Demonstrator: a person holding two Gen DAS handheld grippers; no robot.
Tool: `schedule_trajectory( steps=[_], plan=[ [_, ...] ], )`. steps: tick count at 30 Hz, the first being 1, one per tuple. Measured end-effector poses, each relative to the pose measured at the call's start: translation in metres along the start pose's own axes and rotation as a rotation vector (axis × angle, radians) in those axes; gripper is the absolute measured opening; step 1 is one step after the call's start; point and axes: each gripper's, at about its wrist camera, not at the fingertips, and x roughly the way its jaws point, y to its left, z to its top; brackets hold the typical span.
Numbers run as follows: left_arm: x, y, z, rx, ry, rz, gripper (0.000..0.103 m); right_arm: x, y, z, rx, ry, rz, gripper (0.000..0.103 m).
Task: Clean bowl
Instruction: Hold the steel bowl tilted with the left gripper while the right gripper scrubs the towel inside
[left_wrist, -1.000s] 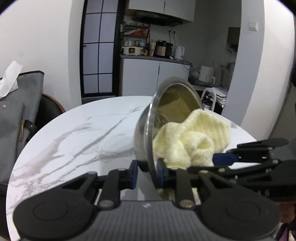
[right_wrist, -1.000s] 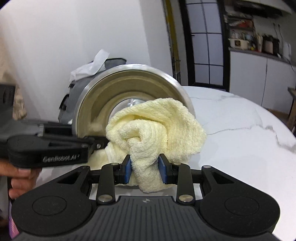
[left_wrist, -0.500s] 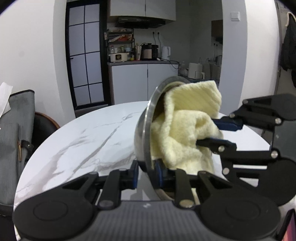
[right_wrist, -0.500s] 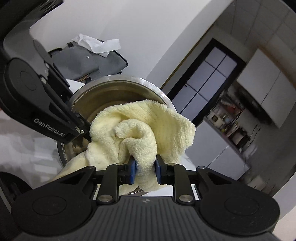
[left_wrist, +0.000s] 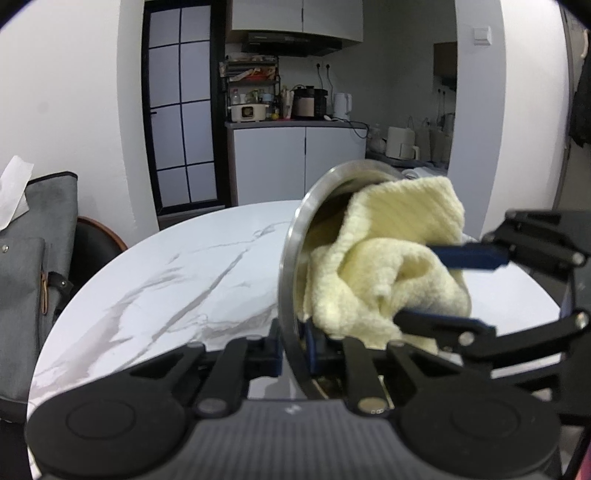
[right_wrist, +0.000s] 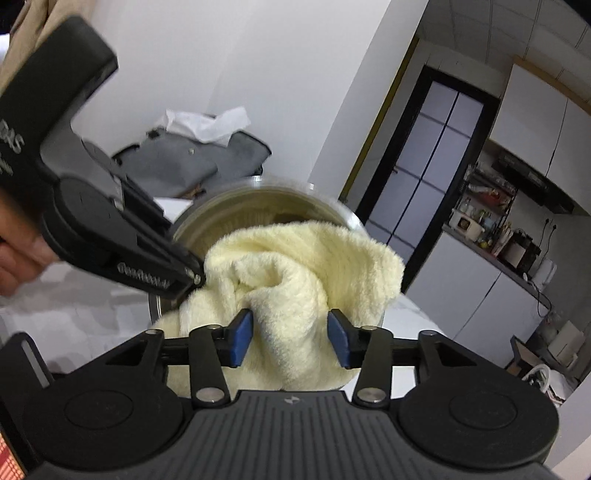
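Observation:
A steel bowl (left_wrist: 291, 258) is held on its side above the marble table (left_wrist: 166, 280), its mouth facing right in the left wrist view. My left gripper (left_wrist: 293, 349) pinches the bowl's lower rim, jaws still closing on it. A pale yellow cloth (left_wrist: 388, 266) is bunched in the bowl's mouth. My right gripper (right_wrist: 290, 341) faces into the bowl (right_wrist: 266, 199); its jaws are opening, and a fold of the cloth (right_wrist: 295, 266) sits loosely between the blue pads. The left wrist view shows the right gripper (left_wrist: 413, 282) with its fingers spread around the cloth.
A grey bag (left_wrist: 33, 258) with white tissue stands on a chair left of the round table. A kitchen counter (left_wrist: 295, 125) with appliances lies beyond the far edge. A person's hand (right_wrist: 18, 258) grips the left tool at the left of the right wrist view.
The right gripper's jaws have spread apart from the cloth fold they pinched. The right gripper rolled and shifted slightly. The bowl and left gripper stayed where they were.

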Motion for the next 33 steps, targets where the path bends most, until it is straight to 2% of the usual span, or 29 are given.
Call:
schedule_trajectory(
  steps=[2,9,15,17,20,23,26,29,32,33],
  plan=[
    [0.0,0.001,0.0,-0.005,0.0,0.0,0.011,-0.004,-0.002,0.001,0.016,-0.009,0.016,0.063],
    [-0.003,-0.004,0.002,0.01,-0.009,-0.015,0.01,-0.006,-0.006,0.004,0.094,-0.042,0.046,0.064],
    [-0.004,-0.005,0.001,0.019,-0.019,-0.012,0.011,0.015,-0.008,-0.007,0.163,0.046,0.079,0.063],
    [-0.004,-0.005,0.002,0.013,-0.021,-0.012,0.011,0.019,-0.008,-0.008,0.176,0.062,0.088,0.053],
    [-0.005,-0.005,0.002,0.006,-0.027,-0.007,0.01,0.022,-0.013,-0.005,0.231,0.108,0.114,0.049],
    [-0.005,-0.002,0.002,-0.017,-0.041,-0.007,0.009,0.024,-0.023,-0.007,0.355,0.135,0.209,0.048],
    [-0.004,0.0,0.004,-0.023,-0.035,-0.023,0.008,0.024,-0.029,-0.011,0.403,0.144,0.244,0.048],
    [-0.001,-0.003,0.003,0.0,-0.021,-0.017,0.009,0.021,-0.02,-0.008,0.282,0.15,0.188,0.047],
    [0.0,-0.005,0.004,0.011,-0.023,-0.017,0.009,0.017,0.004,0.0,0.038,0.148,0.039,0.046],
    [-0.001,-0.006,0.004,0.016,-0.025,-0.015,0.009,0.016,0.008,0.0,-0.008,0.14,0.01,0.046]
  ],
)
